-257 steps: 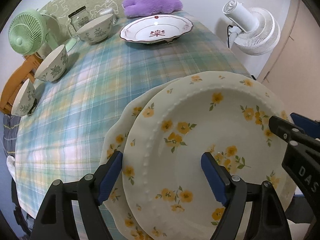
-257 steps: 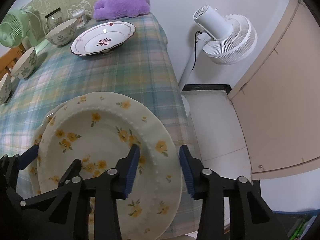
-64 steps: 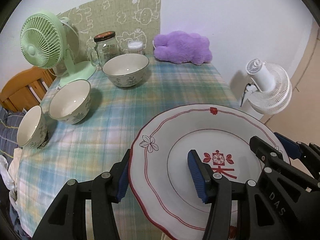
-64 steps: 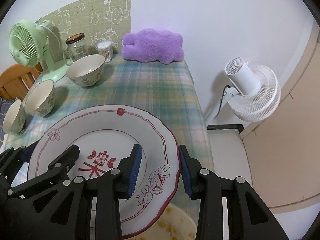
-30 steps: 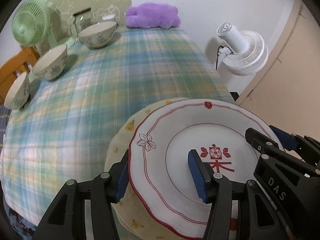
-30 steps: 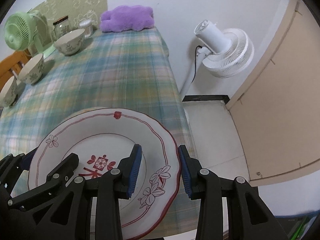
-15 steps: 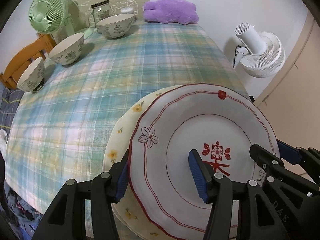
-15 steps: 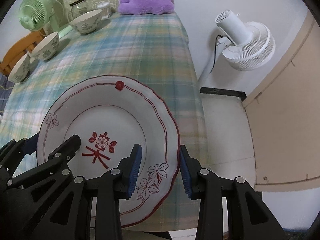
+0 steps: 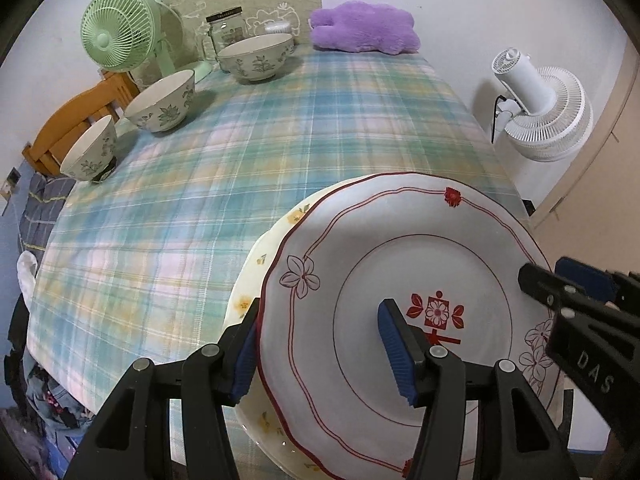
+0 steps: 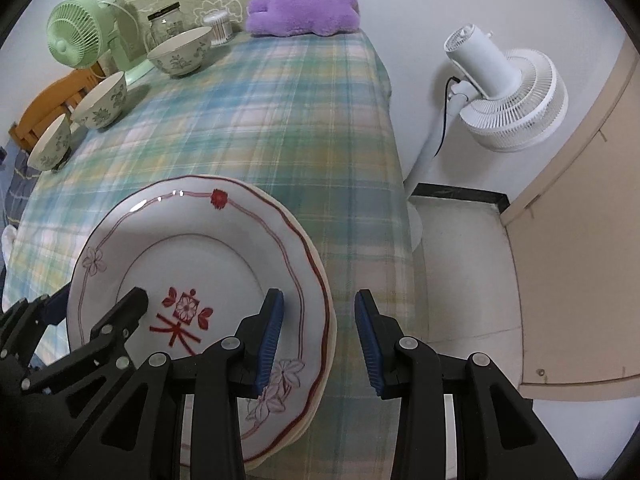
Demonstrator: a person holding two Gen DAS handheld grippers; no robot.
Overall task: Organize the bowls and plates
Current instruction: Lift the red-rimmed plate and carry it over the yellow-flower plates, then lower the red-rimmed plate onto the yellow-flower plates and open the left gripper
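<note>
A white plate with red trim (image 9: pixel 360 272) (image 10: pixel 200 256) lies on top of the yellow-flowered plates (image 9: pixel 256 276) at the near right corner of the plaid table. My left gripper (image 9: pixel 320 344) is open, its fingers either side of the plate's left rim. My right gripper (image 10: pixel 318 336) is open, its fingers astride the plate's right rim without gripping. Three floral bowls stand along the far left: a small one (image 9: pixel 90 154) (image 10: pixel 50 148), a middle one (image 9: pixel 162 100) (image 10: pixel 102 100) and a large one (image 9: pixel 256 58) (image 10: pixel 180 52).
A green fan (image 9: pixel 118 32), a glass jar (image 9: pixel 226 30) and a purple plush (image 9: pixel 364 28) stand at the table's far end. A white floor fan (image 10: pixel 504 96) stands right of the table. A wooden chair (image 9: pixel 76 116) is at the left.
The red-trimmed plate has come down onto the flowered plates. My right gripper has opened off its rim, and the left gripper has spread slightly wider.
</note>
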